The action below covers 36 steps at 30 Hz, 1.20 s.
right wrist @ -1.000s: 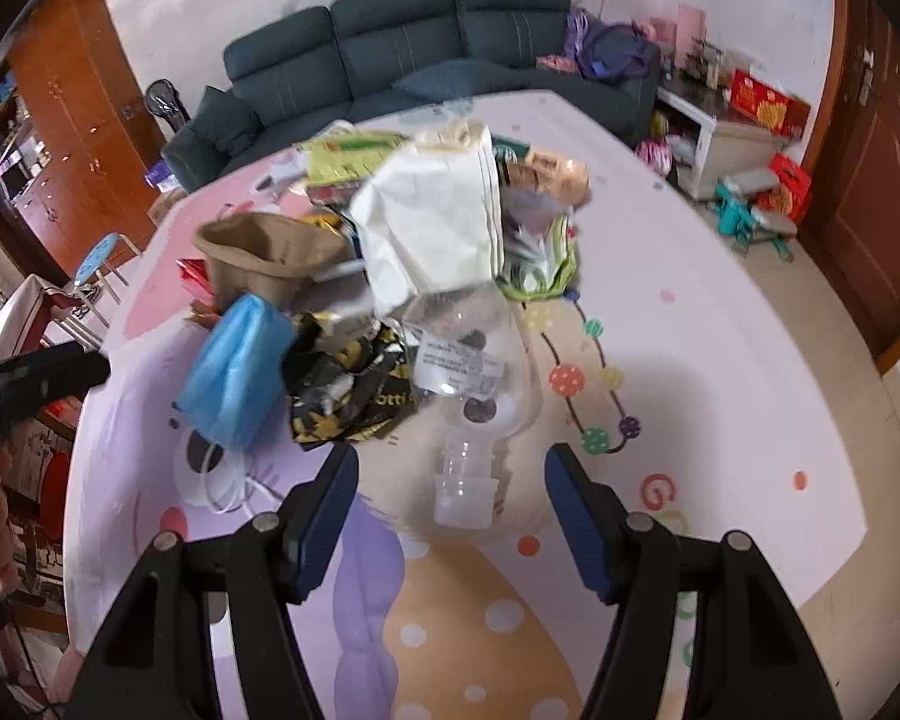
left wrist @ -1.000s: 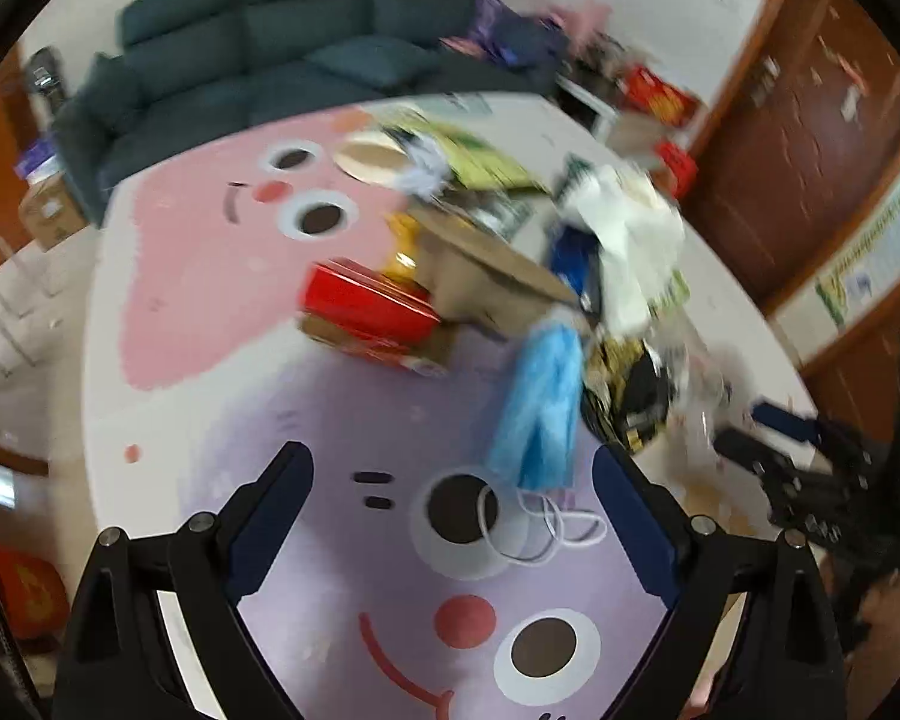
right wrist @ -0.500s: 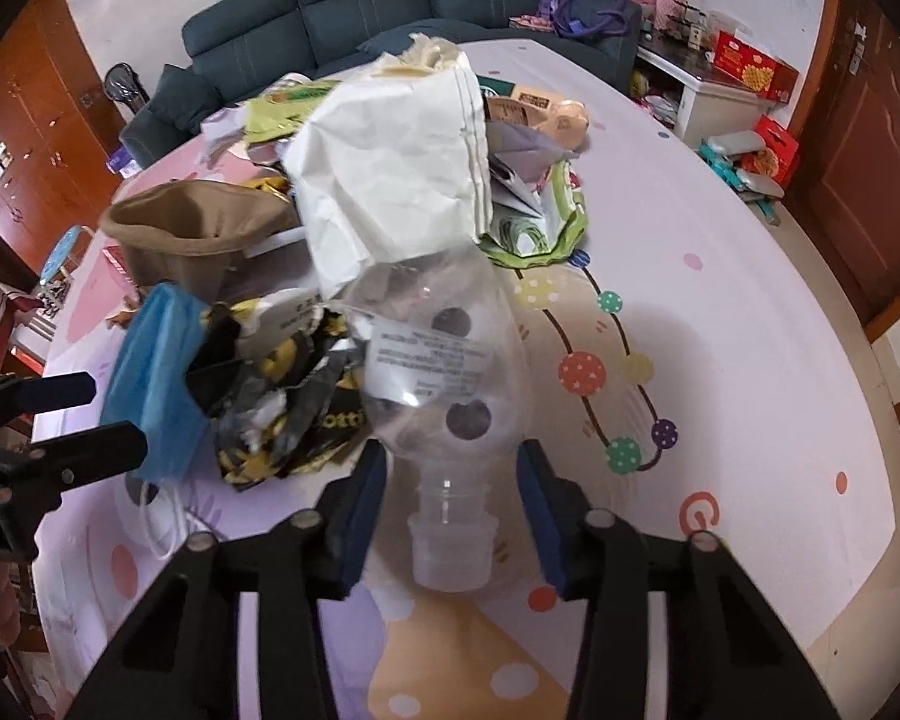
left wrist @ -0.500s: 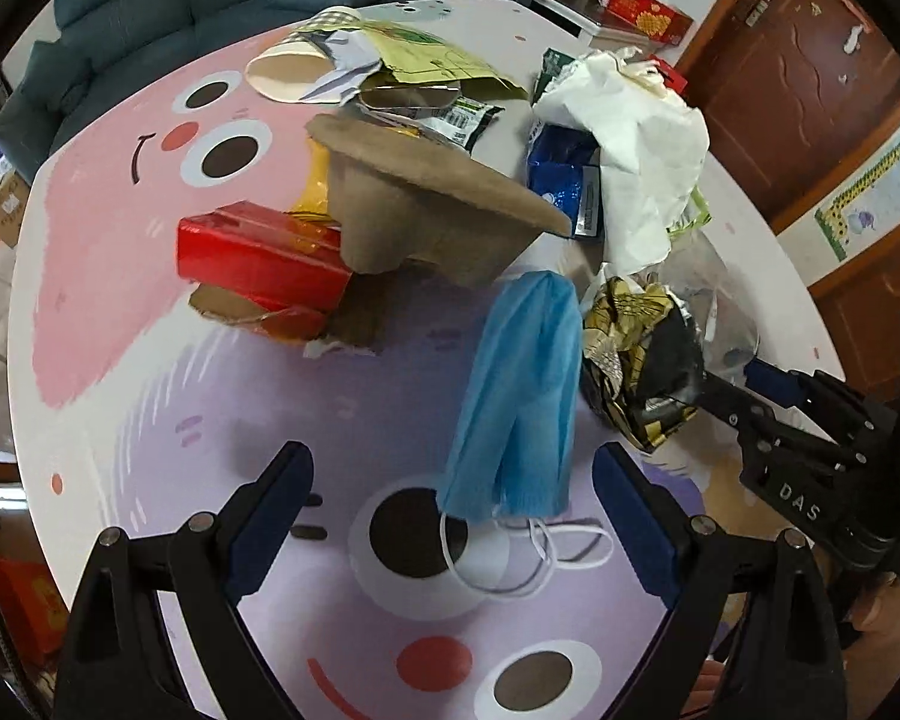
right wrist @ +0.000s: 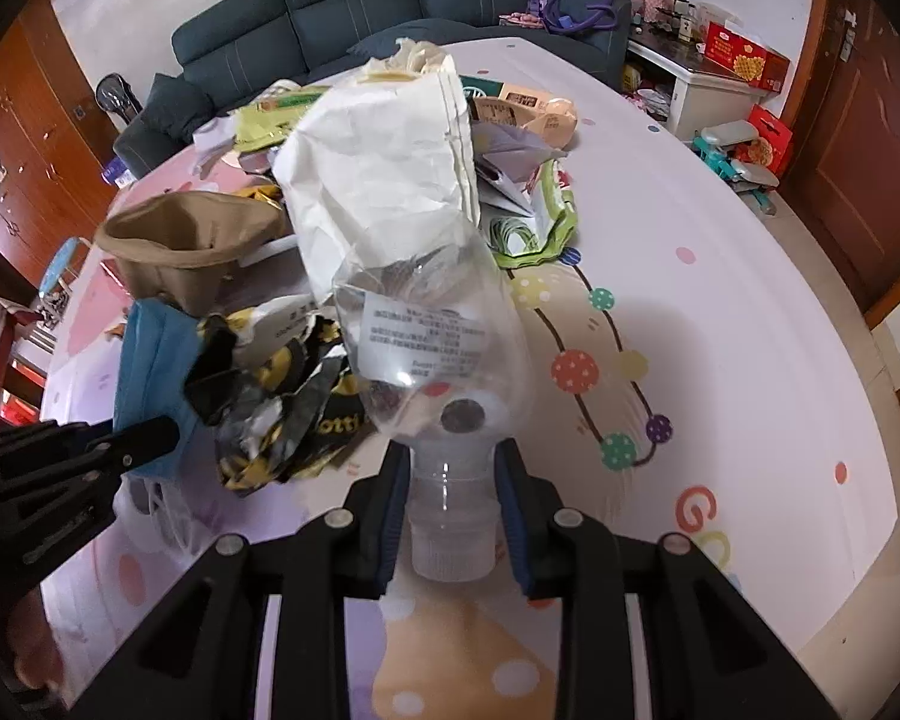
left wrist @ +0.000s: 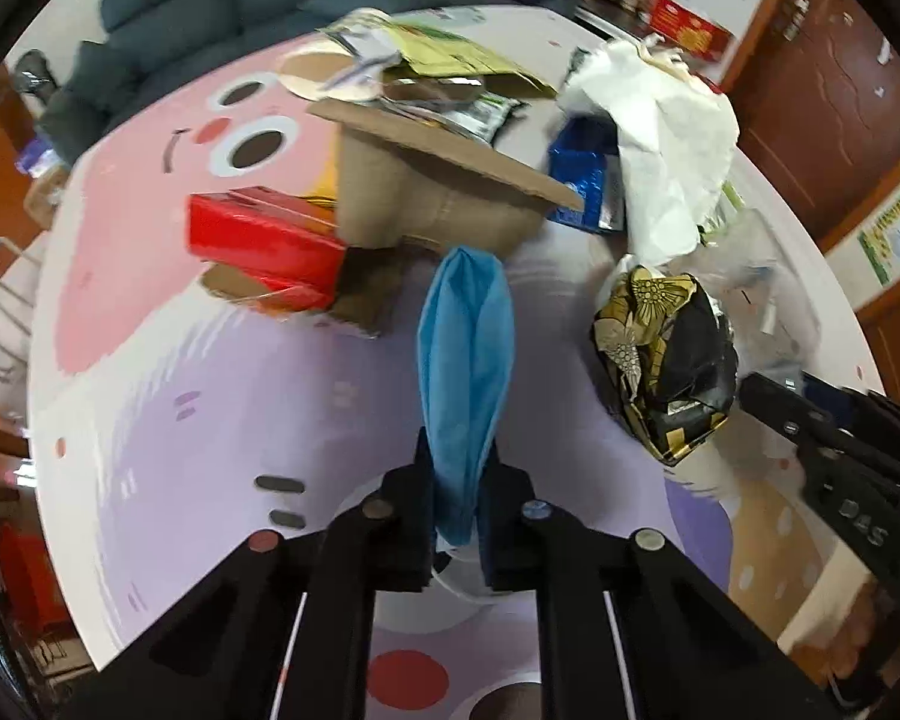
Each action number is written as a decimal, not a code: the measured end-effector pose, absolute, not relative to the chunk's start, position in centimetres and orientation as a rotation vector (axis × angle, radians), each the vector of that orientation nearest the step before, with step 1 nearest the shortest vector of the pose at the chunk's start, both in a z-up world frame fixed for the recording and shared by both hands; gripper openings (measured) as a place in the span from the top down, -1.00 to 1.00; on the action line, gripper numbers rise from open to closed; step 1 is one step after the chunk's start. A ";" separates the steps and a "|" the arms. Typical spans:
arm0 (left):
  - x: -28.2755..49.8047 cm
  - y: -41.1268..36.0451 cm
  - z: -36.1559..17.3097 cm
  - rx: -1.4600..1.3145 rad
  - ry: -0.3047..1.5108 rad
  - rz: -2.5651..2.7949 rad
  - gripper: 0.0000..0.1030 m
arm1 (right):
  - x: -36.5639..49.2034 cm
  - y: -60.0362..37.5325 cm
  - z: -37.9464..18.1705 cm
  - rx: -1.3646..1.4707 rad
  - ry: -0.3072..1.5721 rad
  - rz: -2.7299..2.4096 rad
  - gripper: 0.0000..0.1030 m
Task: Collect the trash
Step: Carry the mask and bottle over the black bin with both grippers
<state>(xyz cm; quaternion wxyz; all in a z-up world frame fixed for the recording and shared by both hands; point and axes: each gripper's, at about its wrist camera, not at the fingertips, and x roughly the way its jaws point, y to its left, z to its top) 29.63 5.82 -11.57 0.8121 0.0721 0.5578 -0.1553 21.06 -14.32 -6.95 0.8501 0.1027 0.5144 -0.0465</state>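
Squarely between claw point(right wrist: 449, 483): bottle neck point(right wrist: 448, 489)

Dark sofa point(right wrist: 354, 6) behind cartoon-print table point(right wrist: 720, 312); wooden door point(right wrist: 870, 144) right.

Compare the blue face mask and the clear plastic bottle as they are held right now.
The blue face mask is opaque, soft cloth, pinched flat in the left gripper; the clear plastic bottle is see-through, rigid-looking and labelled. The mask is gripped at its lower end, the bottle at its neck by the right gripper. Both point away from their grippers toward the trash pile.
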 end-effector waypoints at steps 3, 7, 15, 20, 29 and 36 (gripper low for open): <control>28.2 6.1 -10.4 0.147 1.138 -0.297 0.86 | 20.2 -13.8 -5.6 0.207 1.056 -0.076 0.44; 26.5 7.0 -8.5 0.107 1.095 -0.273 0.87 | 18.8 -13.0 -3.6 0.184 1.017 -0.044 0.44; 20.9 7.0 -4.5 0.073 1.031 -0.290 0.87 | 13.8 -12.4 0.6 0.199 0.928 0.019 0.44; 15.6 6.0 -2.3 0.098 1.003 -0.370 0.87 | 9.2 -13.0 2.4 0.223 0.891 0.025 0.44; 5.9 -0.5 -3.1 0.264 1.023 -0.689 0.87 | -1.3 -17.0 -1.0 0.402 0.954 -0.088 0.44; 1.2 -6.6 -9.4 0.479 1.123 -0.851 0.87 | -6.0 -21.4 -11.8 0.673 1.147 -0.233 0.44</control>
